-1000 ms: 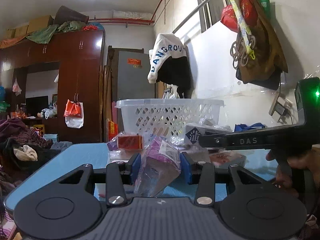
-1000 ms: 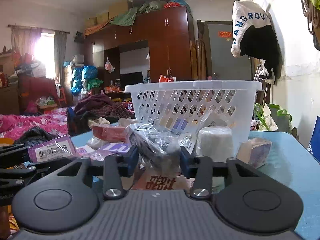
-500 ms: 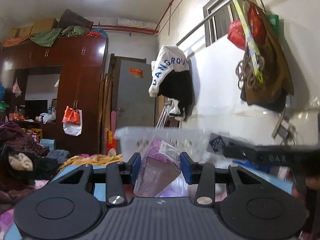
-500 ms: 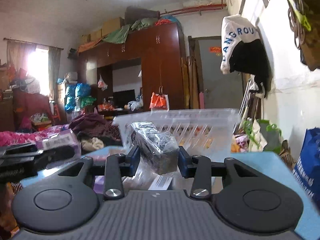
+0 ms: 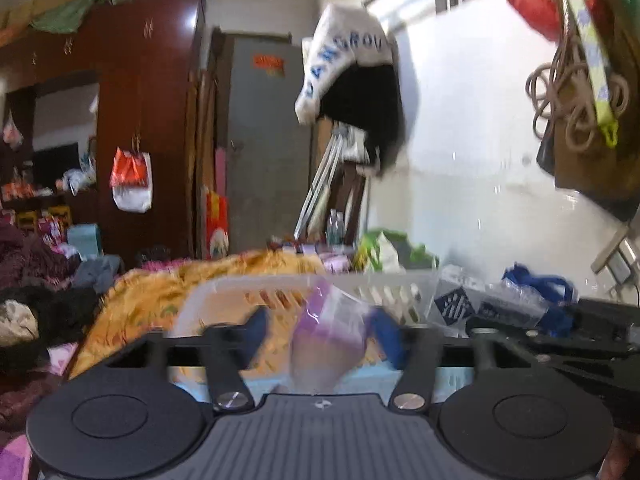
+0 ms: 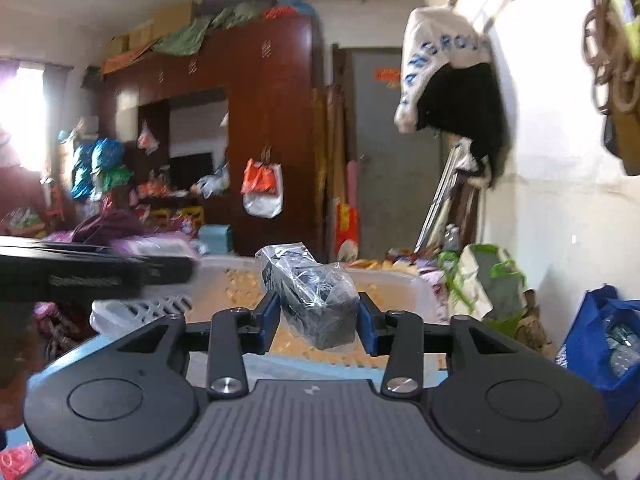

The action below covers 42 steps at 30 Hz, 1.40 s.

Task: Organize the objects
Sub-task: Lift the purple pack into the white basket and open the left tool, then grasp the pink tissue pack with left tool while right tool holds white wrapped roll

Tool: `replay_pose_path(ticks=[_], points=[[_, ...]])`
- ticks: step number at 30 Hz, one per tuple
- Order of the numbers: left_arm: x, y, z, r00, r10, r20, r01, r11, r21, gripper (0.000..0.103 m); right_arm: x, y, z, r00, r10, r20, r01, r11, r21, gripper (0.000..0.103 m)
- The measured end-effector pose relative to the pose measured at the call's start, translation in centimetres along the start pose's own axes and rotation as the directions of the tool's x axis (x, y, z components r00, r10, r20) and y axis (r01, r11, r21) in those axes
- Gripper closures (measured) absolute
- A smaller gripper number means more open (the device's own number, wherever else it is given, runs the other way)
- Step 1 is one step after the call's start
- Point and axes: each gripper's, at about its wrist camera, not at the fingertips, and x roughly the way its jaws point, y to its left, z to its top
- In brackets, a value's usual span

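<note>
My left gripper (image 5: 320,330) has its jaws spread wide around a purple packet in clear plastic (image 5: 326,340), which looks blurred and seems to hang loose between them, over the white slotted basket (image 5: 400,286). My right gripper (image 6: 318,316) is shut on a dark item wrapped in clear plastic (image 6: 316,292) and holds it above the basket (image 6: 400,284). The right gripper and its wrapped item (image 5: 480,304) show at the right of the left wrist view. The left gripper's body (image 6: 96,276) shows at the left of the right wrist view.
The blue table (image 6: 332,370) lies under the basket. A blue bag (image 6: 600,340) and a green and white bag (image 6: 484,280) stand on the right by the wall. A bed with an orange cover (image 5: 168,292) lies beyond. Bags and rope (image 5: 576,92) hang on the wall.
Both grippers rose from table level to above the basket rim, carrying their items. The left jaws have spread wider, and the purple packet now looks loose and blurred.
</note>
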Motion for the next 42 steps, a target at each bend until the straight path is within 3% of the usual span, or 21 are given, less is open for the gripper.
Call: replay_pose_path(ticks=[1,3,4,5,7,10,12,13,16,20,23,27,30,32,42], points=[[-0.3,0.2,-0.2,1.000,-0.004,0.004,0.004,1.000,-0.009,0.016,-0.6,-0.2,-0.2,1.000,-0.002,0.016,0.002,1.000,0.007,0.046],[-1.8,0.5,-0.9,0.999,-0.011,0.035,0.011,1.000,-0.006,0.016,-2.5,-0.7,-1.0,0.998,0.037,0.045,-0.039,0.999,0.033,0.018],[-3.0,0.5,-1.4,0.998,-0.011,0.057,0.011,1.000,-0.001,0.015,-3.7,-0.9,-1.6,0.996,0.053,0.068,-0.056,0.997,0.044,0.012],[-4.7,0.8,-2.3,0.996,-0.015,0.087,0.015,1.000,0.002,0.008,-5.0,-1.2,-2.3,0.994,0.062,0.087,-0.066,0.997,0.045,0.004],[-7.3,1.0,-4.0,0.992,-0.029,0.125,0.029,1.000,0.003,0.000,-7.2,-1.4,-4.0,0.992,0.061,0.113,-0.066,0.997,0.040,0.001],[-11.3,1.8,-7.7,0.978,-0.027,0.206,0.029,1.000,-0.009,0.000,-9.3,-1.7,-7.0,0.992,0.074,0.100,-0.080,0.995,0.058,0.000],[-12.4,2.3,-9.5,0.986,-0.008,0.164,0.010,1.000,-0.011,0.000,-9.6,-1.7,-8.6,0.993,0.087,0.079,-0.092,0.993,0.075,0.000],[-12.7,2.6,-10.1,0.991,0.009,0.130,-0.009,1.000,-0.005,0.000,-9.3,-1.7,-9.0,0.993,0.095,0.065,-0.099,0.992,0.072,0.001],[-14.4,3.2,-12.7,0.990,0.069,0.120,-0.070,0.998,0.005,0.000,-8.2,-0.6,-9.0,0.995,0.090,0.033,-0.090,0.996,0.008,0.021],[-15.6,3.9,-14.8,0.996,0.051,0.073,-0.052,0.999,0.008,0.005,-7.5,0.2,-8.6,0.994,0.108,-0.005,-0.108,0.994,-0.017,0.048],[-15.8,3.8,-16.3,0.998,0.058,0.021,-0.059,0.996,0.065,0.006,-7.3,0.1,-8.6,0.994,0.108,-0.018,-0.108,0.994,-0.016,0.049],[-14.7,4.3,-17.8,0.998,0.054,-0.026,-0.052,0.997,0.059,0.006,-7.0,0.4,-8.9,0.994,0.099,-0.052,-0.100,0.995,-0.027,0.049],[-14.2,4.5,-18.4,0.998,0.057,-0.017,-0.057,0.998,0.040,0.022,-7.2,0.6,-9.2,0.994,0.097,-0.046,-0.099,0.994,-0.036,0.055],[-14.2,4.3,-18.5,0.997,0.072,-0.003,-0.072,0.997,0.039,0.044,-7.3,0.7,-9.4,0.994,0.102,-0.043,-0.104,0.993,-0.046,0.060],[-15.0,3.7,-18.5,0.996,0.070,0.063,-0.073,0.996,0.043,0.046,-8.5,0.0,-9.9,0.993,0.115,0.025,-0.115,0.993,-0.016,0.061]])
